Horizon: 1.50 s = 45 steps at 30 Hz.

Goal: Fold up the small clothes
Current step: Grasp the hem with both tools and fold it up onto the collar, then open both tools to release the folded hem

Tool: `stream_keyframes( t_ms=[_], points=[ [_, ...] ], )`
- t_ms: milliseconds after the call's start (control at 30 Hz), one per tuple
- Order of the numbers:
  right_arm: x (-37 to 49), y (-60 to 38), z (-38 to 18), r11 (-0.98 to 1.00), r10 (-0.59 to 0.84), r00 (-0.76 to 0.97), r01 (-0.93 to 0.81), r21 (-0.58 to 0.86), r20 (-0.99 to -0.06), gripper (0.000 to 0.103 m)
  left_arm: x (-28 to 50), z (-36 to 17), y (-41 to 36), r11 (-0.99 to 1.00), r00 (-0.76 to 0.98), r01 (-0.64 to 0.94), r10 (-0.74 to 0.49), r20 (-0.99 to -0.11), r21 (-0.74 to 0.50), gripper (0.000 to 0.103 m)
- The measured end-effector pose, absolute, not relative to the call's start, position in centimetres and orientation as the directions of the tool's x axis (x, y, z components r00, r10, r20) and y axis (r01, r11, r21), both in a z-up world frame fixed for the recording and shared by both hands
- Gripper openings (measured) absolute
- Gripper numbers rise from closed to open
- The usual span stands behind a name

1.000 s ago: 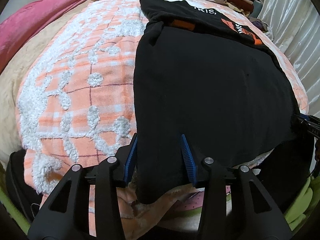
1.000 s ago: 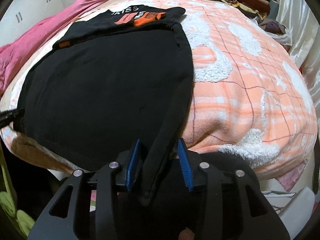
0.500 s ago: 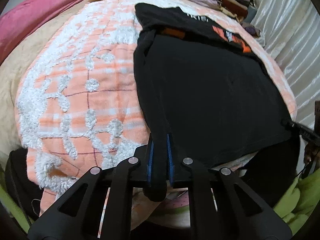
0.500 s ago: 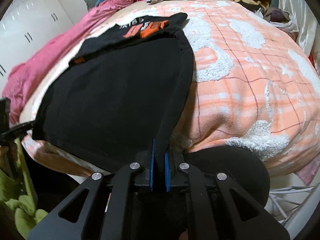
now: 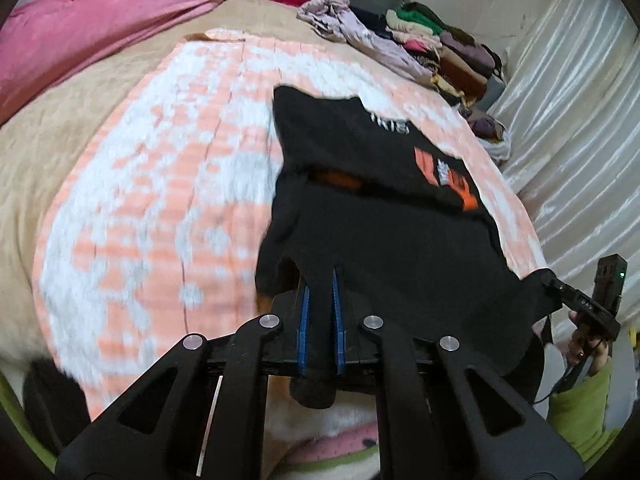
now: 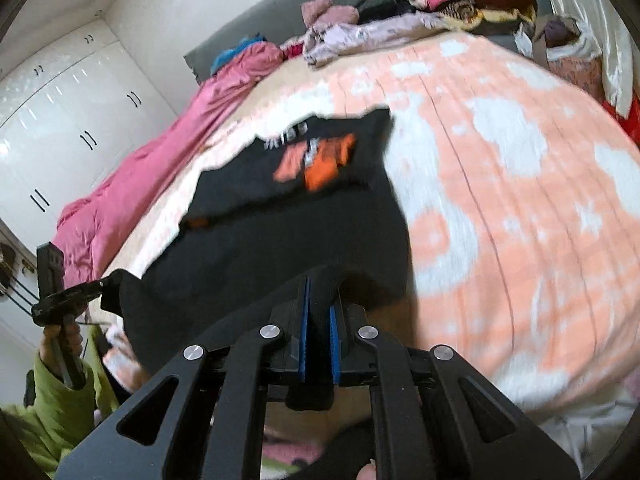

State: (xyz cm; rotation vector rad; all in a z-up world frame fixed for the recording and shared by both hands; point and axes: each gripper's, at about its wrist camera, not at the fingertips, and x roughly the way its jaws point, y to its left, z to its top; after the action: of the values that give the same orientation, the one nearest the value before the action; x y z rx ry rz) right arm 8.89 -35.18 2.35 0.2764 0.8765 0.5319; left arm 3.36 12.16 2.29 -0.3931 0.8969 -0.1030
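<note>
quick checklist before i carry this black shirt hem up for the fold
1. Left hand-held gripper shut on black shirt hem: ok.
2. Right hand-held gripper shut on hem: ok.
3. Hem lifted off the orange blanket: ok.
4. Hem taut between grippers: cannot tell, blurred.
5. Printed far end lying flat: ok.
6. Clothes pile beyond the shirt, out of the fold path: ok.

There is 1 black garment point(image 5: 384, 236) with 1 orange print point(image 5: 448, 178), lying on 1 orange-and-white blanket point(image 5: 160, 200), and 2 grippers: the left gripper point(image 5: 320, 320) and the right gripper point(image 6: 319, 332). Beside them lie 1 pink quilt point(image 5: 100, 28) and 1 pile of mixed clothes point(image 5: 432, 44) whose pieces are too jumbled to count. The right wrist view shows 1 white wardrobe point(image 6: 60, 120) with at least 4 pairs of dark handles.
</note>
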Motion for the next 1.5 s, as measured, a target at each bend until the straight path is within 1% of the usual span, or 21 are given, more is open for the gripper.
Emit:
stream_keyframes(
  t_ms=[167,267,367,467,600,967,1167,1300,1333,1367,1433,1467,1500],
  points=[
    [13.1,-34.1,4.7,0.835,0.549,0.56,-0.338,0.434,-0.62,0.007,7.2,3.4,13.2,0.908,0.642,-0.082,-0.268,-0.719,-0.412,0.004],
    [15.7,-33.8,5.3,0.841,0.538,0.575,-0.324,0.433,-0.616,0.007,9.1,4.1,13.7,0.907,0.659,-0.088,-0.257,-0.707,-0.411,0.004],
    [18.0,-33.8,5.6,0.842,0.534,0.583,-0.3,0.449,-0.612,0.007,11.6,4.5,14.5,0.893,0.669,-0.109,-0.259,-0.697,-0.437,0.004],
    [20.6,-34.0,5.6,0.838,0.532,0.59,-0.264,0.477,-0.608,0.007,13.6,4.5,15.1,0.895,0.674,-0.133,-0.233,-0.701,-0.426,0.004],
    [23.5,-33.3,5.4,0.853,0.507,0.601,-0.248,0.46,-0.617,0.007,16.2,4.0,15.6,0.893,0.668,-0.149,-0.225,-0.709,-0.424,0.004],
    [30.3,-31.6,1.9,0.896,0.424,0.587,-0.161,0.413,-0.69,0.007,22.0,0.8,16.3,0.895,0.619,-0.214,-0.184,-0.763,-0.39,0.004],
    [32.3,-31.7,-0.4,0.895,0.412,0.578,-0.112,0.432,-0.704,0.007,24.5,-1.0,16.8,0.899,0.59,-0.239,-0.165,-0.79,-0.366,0.004],
    [32.8,-31.5,-1.8,0.9,0.41,0.559,-0.122,0.418,-0.72,0.009,25.3,-2.4,16.4,0.907,0.581,-0.244,-0.148,-0.8,-0.344,0.005],
    [32.7,-31.5,-1.9,0.9,0.414,0.558,-0.134,0.414,-0.719,0.013,25.2,-2.4,16.4,0.908,0.588,-0.24,-0.145,-0.796,-0.343,0.005],
    [32.6,-31.5,-1.8,0.898,0.421,0.558,-0.142,0.417,-0.715,0.026,25.1,-2.3,16.4,0.909,0.597,-0.236,-0.144,-0.79,-0.344,0.005],
    [32.3,-31.8,-1.4,0.874,0.463,0.554,-0.157,0.46,-0.692,0.044,24.7,-1.9,16.4,0.905,0.622,-0.228,-0.148,-0.769,-0.359,0.006],
    [32.2,-32.0,-1.2,0.868,0.472,0.562,-0.16,0.471,-0.68,0.049,24.4,-1.7,16.4,0.901,0.634,-0.231,-0.147,-0.76,-0.367,0.006],
    [31.9,-32.1,-0.7,0.877,0.453,0.581,-0.157,0.454,-0.676,0.052,24.2,-1.5,16.5,0.898,0.641,-0.232,-0.149,-0.753,-0.375,0.01]
  ],
)
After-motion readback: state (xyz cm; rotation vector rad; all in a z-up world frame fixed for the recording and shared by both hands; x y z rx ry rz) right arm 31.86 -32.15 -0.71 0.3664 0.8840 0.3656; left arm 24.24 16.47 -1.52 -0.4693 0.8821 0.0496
